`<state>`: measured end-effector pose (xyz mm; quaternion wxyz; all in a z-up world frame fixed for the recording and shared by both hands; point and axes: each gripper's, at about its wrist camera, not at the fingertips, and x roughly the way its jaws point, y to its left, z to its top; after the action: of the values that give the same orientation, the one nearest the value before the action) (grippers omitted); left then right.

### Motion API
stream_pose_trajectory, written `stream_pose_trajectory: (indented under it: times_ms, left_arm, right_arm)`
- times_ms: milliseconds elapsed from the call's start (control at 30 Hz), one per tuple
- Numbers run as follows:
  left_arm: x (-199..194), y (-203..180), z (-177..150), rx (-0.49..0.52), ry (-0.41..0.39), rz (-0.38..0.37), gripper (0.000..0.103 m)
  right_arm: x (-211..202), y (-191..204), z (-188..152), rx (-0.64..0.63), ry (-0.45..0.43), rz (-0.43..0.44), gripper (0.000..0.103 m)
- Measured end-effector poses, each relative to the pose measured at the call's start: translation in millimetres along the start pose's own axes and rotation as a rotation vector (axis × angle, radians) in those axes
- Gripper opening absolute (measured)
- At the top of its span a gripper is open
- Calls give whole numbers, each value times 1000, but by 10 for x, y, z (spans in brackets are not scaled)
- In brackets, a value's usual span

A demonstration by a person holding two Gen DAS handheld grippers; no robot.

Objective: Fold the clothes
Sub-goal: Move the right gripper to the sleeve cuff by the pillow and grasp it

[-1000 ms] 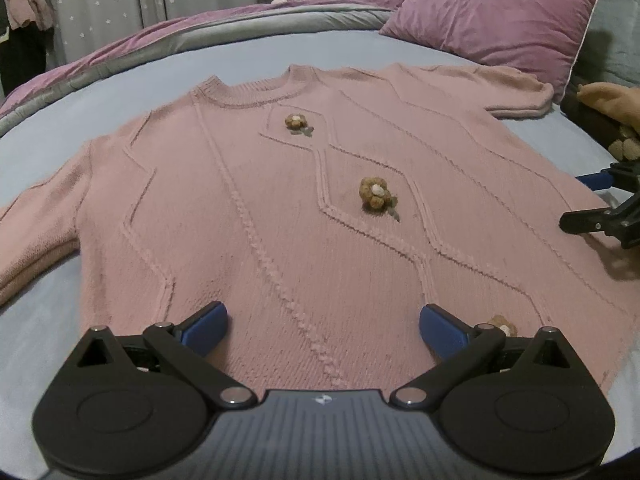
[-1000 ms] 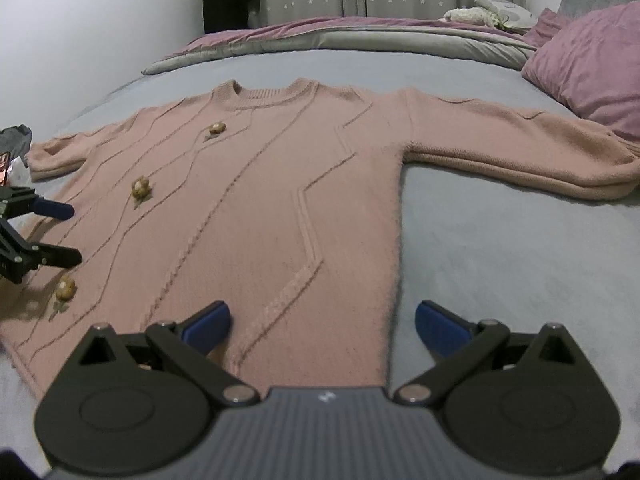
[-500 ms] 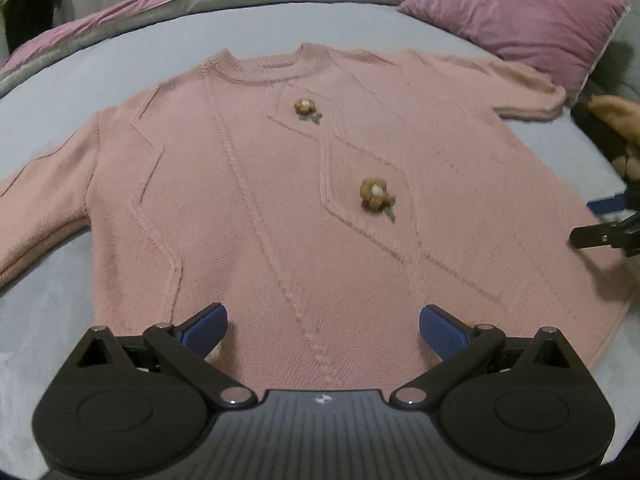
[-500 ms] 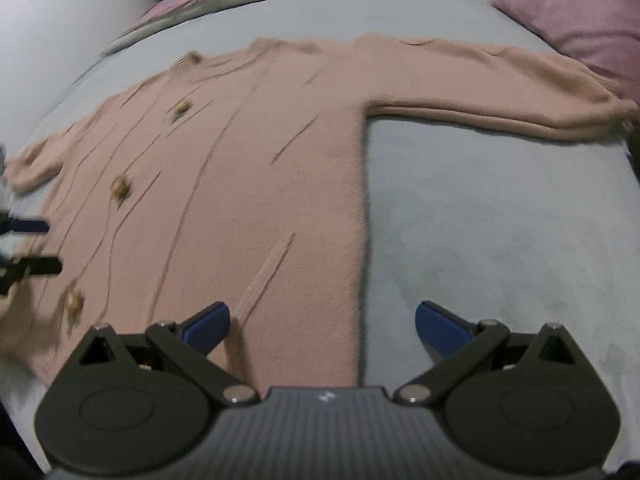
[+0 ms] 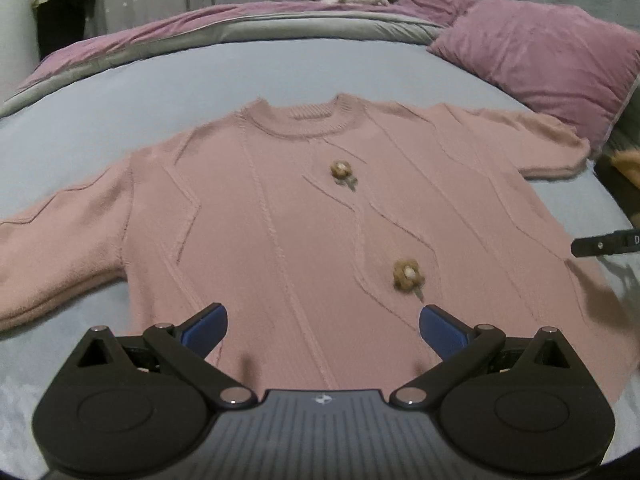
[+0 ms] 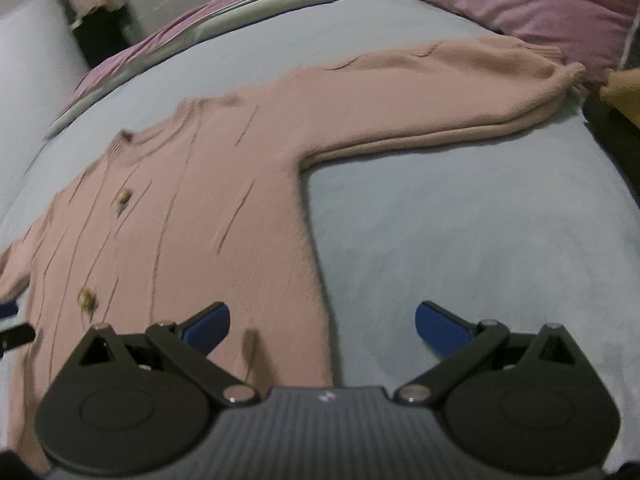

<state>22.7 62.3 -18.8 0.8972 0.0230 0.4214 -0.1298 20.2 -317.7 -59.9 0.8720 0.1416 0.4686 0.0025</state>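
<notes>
A pink knit sweater [image 5: 288, 216] with small brown knitted flowers [image 5: 407, 275] lies flat, front up, on a grey-blue bed, both sleeves spread out. My left gripper [image 5: 323, 326] hovers open over the sweater's lower hem, nothing between its blue pads. The tip of the other gripper [image 5: 600, 243] shows at the right edge of the left wrist view. In the right wrist view the sweater [image 6: 208, 208] fills the left half and its sleeve [image 6: 460, 88] stretches to the far right. My right gripper [image 6: 322, 324] is open above the sweater's side edge near the hem, holding nothing.
A purple pillow [image 5: 540, 60] lies at the far right of the bed, and a purple and grey duvet [image 5: 224, 28] is bunched along the far side. Bare sheet [image 6: 480, 248] spreads beneath the sleeve. An orange-brown item [image 6: 624, 88] sits off the right edge.
Both grippers have pulled back and risen, so the sweater looks smaller and farther. The right view has swung right toward the sleeve. Neither gripper has closed.
</notes>
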Motion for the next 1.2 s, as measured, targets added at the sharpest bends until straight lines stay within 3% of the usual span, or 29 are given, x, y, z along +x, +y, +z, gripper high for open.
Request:
stream_pose_trajectory:
  times_ms: [233, 533, 767, 1033, 1200]
  left_arm:
    - [87, 6, 85, 0, -1, 38, 103]
    - [164, 18, 158, -19, -5, 31, 103]
    - [217, -47, 173, -18, 2, 19, 103]
    - [228, -33, 180, -32, -11, 34, 103]
    - [226, 13, 192, -53, -21, 46, 103]
  right_arm:
    - [76, -30, 187, 81, -25, -38, 103]
    - [304, -407, 464, 351, -16, -39, 103]
    - [445, -579, 721, 398, -79, -118, 103]
    - [599, -905, 879, 487, -171, -137, 101]
    - [695, -1042, 1004, 517, -232, -172, 94]
